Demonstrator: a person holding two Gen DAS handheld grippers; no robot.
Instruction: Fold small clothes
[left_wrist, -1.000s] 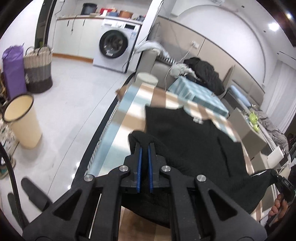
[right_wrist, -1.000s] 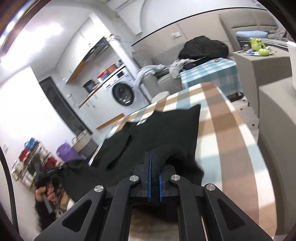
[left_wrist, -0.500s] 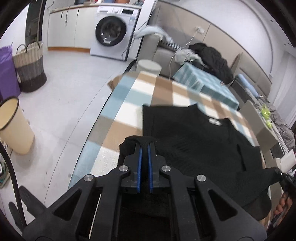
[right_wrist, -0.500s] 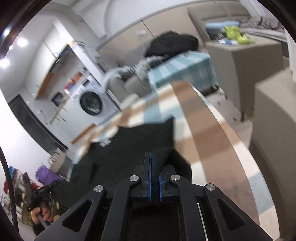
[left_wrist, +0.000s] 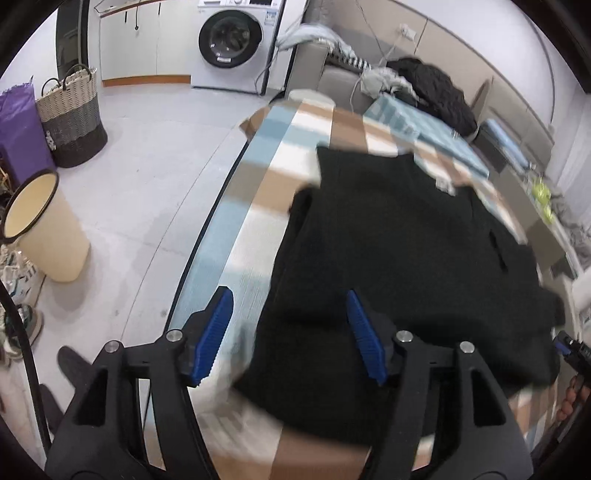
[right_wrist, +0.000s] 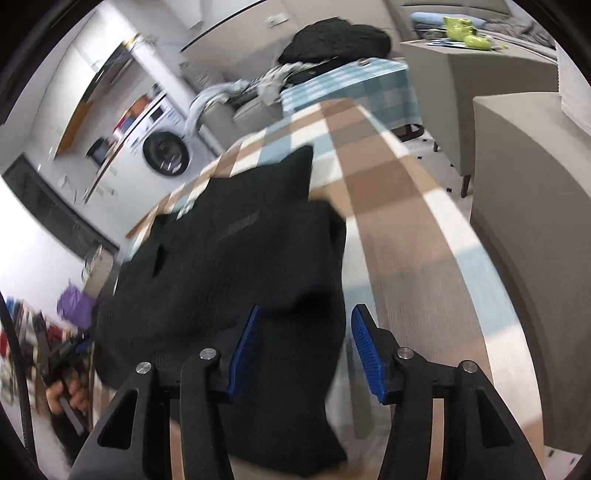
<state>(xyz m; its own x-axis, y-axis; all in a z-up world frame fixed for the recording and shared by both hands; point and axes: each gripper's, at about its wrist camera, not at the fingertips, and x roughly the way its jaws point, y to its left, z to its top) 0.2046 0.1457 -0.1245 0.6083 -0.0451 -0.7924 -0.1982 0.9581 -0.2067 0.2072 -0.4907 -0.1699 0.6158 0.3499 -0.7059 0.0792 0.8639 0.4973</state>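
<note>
A black knitted garment (left_wrist: 399, 254) lies folded over itself on the checked tablecloth (left_wrist: 269, 184). My left gripper (left_wrist: 288, 332) hangs just above its near left edge, jaws opening, and the blue pads do not press on the cloth. In the right wrist view the same garment (right_wrist: 229, 258) fills the middle. My right gripper (right_wrist: 304, 347) is over its near right corner, jaws opening too; cloth lies between and under the pads, not pinched. The other gripper (right_wrist: 62, 354), held in a hand, shows at the lower left.
A cream bin (left_wrist: 44, 225) and a woven basket (left_wrist: 72, 118) stand on the floor left of the table. A washing machine (left_wrist: 231, 40) is at the back. A grey armchair (right_wrist: 532, 221) sits close to the table's right edge.
Both grippers let go of the black garment's edge and opened. They sank toward the table, and the lifted edge now lies over the rest of the garment.
</note>
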